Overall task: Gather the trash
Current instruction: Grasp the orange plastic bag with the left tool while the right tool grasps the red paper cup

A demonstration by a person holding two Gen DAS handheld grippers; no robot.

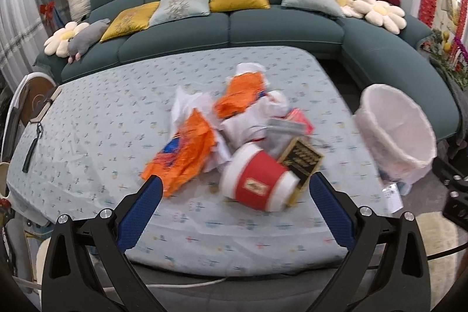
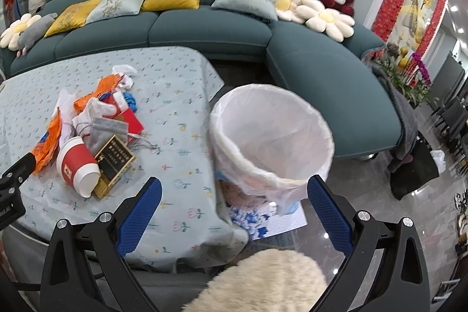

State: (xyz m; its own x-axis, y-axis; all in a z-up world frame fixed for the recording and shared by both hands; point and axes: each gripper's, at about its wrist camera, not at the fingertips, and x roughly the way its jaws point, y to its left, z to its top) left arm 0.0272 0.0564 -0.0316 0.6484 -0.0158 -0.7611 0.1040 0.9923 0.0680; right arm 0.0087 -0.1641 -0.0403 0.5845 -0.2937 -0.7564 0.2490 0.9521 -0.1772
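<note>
A living room with a long teal sectional sofa point(image 1: 228, 28) strewn with yellow and pale blue cushions lies behind a low table under a light blue flower-print cloth point(image 1: 96, 130). In the left wrist view a heap of rubbish sits right of the table's centre: crumpled orange plastic wrappers point(image 1: 187, 148), white crumpled paper point(image 1: 251, 125), a small grey drawstring pouch point(image 2: 108, 130) and a flat red packet point(image 2: 133, 120). At the near edge of the heap a red-sleeved white paper cup point(image 1: 257, 180) lies on its side, its long axis running from about ten o'clock to four o'clock in the left wrist view, lidded end toward ten o'clock. A black box with gold trim point(image 1: 302, 163) leans against the cup at its two o'clock side. The left gripper point(image 1: 234, 189) hovers just short of the cup with its blue-padded fingers point(image 1: 146, 206) spread wide and nothing between them. Beside the table's right edge stands a round bin lined with a white plastic bag point(image 2: 272, 136), tilted, mouth facing the camera, with nothing visible inside. The right gripper point(image 2: 234, 189) hangs near the bin's rim at about six o'clock from it, spread just as wide and carrying nothing.
</note>
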